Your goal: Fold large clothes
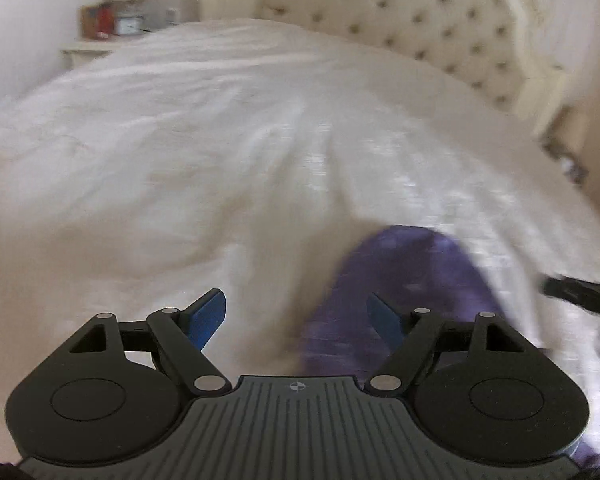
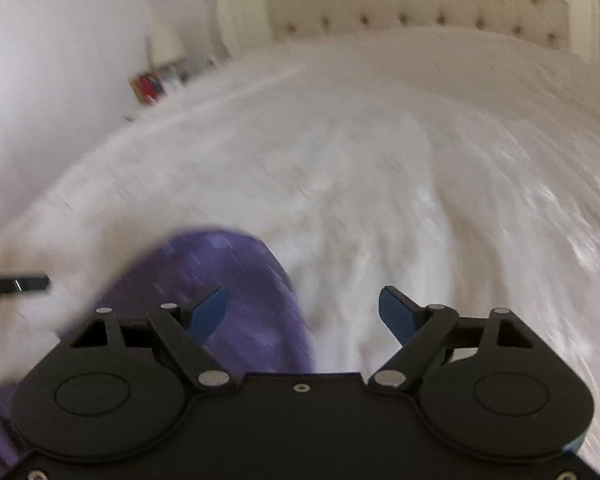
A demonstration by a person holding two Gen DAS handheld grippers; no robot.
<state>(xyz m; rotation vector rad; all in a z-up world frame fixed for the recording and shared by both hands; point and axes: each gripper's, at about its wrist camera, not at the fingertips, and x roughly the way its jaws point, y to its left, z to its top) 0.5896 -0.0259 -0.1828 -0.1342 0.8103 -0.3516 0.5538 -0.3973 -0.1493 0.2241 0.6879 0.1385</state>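
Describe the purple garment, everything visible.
The purple garment is a soft, blurred violet cloth lying on the white bedspread near the bed's near edge. It shows a rounded far end and runs toward the cameras, under both gripper bodies. In the right wrist view it sits lower left. Neither gripper grips it; both stand open. Seams and garment type cannot be told.

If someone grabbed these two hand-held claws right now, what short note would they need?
Left gripper: open, holding nothing.
Right gripper: open, holding nothing.
The purple cloth garment lies on the white bedspread between the two grippers, below both. The pictures are blurred, so how far it is folded cannot be told.
Left to do: check the garment and finish any folds it lacks.
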